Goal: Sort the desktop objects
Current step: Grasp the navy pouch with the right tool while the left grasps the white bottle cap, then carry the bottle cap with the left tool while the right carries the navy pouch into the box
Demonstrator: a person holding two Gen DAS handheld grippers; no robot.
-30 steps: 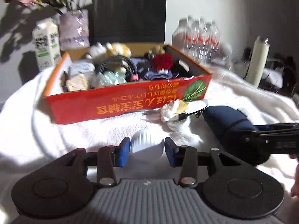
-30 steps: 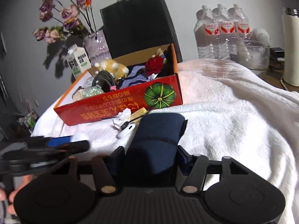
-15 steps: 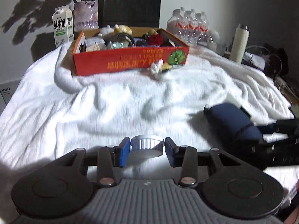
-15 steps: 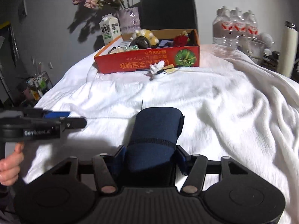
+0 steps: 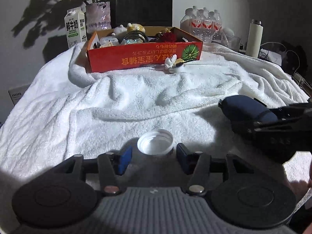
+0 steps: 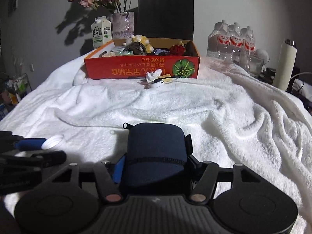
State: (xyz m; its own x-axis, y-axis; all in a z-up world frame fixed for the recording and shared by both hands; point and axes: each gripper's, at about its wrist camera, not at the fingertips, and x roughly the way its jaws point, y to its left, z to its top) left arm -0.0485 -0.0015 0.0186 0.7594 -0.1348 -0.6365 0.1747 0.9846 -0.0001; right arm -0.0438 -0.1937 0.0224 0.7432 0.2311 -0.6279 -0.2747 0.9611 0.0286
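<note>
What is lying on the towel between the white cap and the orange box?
In the left wrist view, only bare, rumpled white towel lies between the white cap and the orange box. The crumpled tissue sits right against the box.

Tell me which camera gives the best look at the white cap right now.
The left wrist view. There the white cap sits open side up on the towel, whole and lit, between the opening jaws of the left gripper, clear of both pads. The right wrist view catches only its ribbed edge, at the left beside a blue pad.
</note>
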